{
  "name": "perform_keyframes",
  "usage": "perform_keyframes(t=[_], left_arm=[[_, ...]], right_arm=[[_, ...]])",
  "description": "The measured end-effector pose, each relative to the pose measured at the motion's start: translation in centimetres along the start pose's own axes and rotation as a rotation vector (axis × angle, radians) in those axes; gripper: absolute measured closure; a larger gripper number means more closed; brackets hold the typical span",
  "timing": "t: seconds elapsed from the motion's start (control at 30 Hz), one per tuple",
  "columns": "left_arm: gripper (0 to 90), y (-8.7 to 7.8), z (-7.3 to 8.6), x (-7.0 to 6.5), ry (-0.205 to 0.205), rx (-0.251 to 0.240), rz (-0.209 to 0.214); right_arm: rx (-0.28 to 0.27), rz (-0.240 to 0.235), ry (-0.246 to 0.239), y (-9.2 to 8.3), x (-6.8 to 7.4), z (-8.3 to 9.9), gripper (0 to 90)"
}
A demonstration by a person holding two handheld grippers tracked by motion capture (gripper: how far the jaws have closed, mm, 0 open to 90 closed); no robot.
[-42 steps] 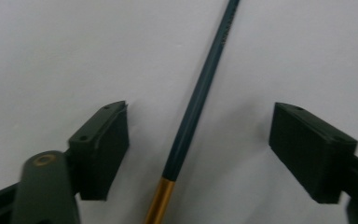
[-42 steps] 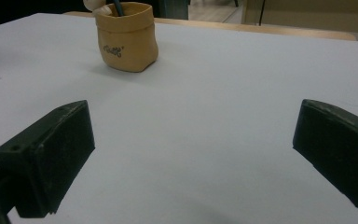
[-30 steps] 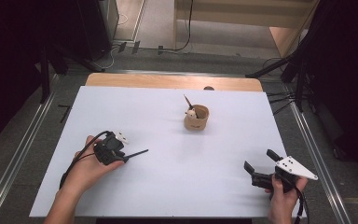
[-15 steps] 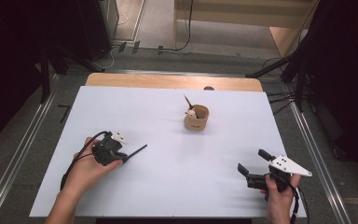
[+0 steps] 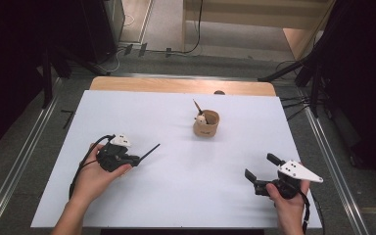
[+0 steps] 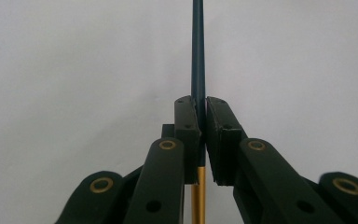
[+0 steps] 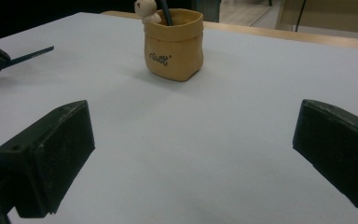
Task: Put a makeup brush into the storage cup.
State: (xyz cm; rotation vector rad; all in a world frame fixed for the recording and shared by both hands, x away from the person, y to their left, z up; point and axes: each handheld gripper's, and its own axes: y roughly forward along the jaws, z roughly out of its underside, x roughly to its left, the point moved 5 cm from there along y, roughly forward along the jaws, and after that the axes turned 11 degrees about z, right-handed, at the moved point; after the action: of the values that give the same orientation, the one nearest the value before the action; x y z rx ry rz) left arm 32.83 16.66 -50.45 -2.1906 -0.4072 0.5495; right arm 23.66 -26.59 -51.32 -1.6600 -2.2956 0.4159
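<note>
My left hand (image 5: pixel 95 171) lies low over the near-left part of the white table (image 5: pixel 176 200), forearm coming in from the bottom edge, wrist bent slightly so the left gripper (image 5: pixel 136 159) points to the right and a little away from me. Its jaws have just been closing and are now clamped on a thin dark pen (image 6: pixel 198 56); in the left gripper view the shaft runs straight up between the two pads, dark blue-green above them and gold below. From above, the pen (image 5: pixel 149 151) sticks out past the jaw tips, slanting up and to the right, its free end just above the table.

My right hand (image 5: pixel 286 198) is at the near-right corner, palm wrapped around the body of the right gripper (image 5: pixel 260 168), which points left and away, toward the table's middle. Its jaws stand wide apart with nothing between them; the right gripper view shows both black pads (image 7: pixel 65 140) low over bare table.

The tan pot (image 5: pixel 206 124) stands upright past the table's centre, well apart from both grippers, with a small pale figure (image 7: pixel 145 9) and a dark stick in it.
</note>
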Motion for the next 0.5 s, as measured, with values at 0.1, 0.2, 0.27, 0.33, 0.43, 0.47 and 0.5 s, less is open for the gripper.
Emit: perform_keyframes(t=[0.1,0.2,0.27,0.33,0.43,0.47,0.5], left_arm=[[84.5,-0.2,-0.3,-0.3,0.017,-0.027,-0.008],[84.5,-0.4,-0.8,-0.8,0.032,-0.055,-0.007],[84.5,-0.4,-1.1,-0.9,0.037,-0.071,-0.014],[84.5,-0.3,-1.3,-1.1,0.043,-0.080,-0.016],[84.5,-0.2,-1.9,-1.2,0.045,-0.095,-0.013],[84.5,-0.1,-2.2,-1.3,0.044,-0.103,-0.013],[84.5,-0.1,-2.5,-1.3,0.050,-0.109,-0.014]], right_arm=[[0.001,0.021,0.007,0.3,0.3,-0.5,1.8],[0.006,0.062,0.003,0.8,0.9,-1.2,5.6],[0.013,0.065,-0.009,1.1,1.2,-1.6,5.9],[0.010,0.060,-0.012,1.5,1.5,-2.1,6.1],[0.009,0.057,-0.012,2.0,1.7,-2.9,6.2],[0.007,0.054,-0.018,2.3,1.8,-3.2,6.2],[0.009,0.055,-0.022,2.5,1.9,-3.4,6.2]])
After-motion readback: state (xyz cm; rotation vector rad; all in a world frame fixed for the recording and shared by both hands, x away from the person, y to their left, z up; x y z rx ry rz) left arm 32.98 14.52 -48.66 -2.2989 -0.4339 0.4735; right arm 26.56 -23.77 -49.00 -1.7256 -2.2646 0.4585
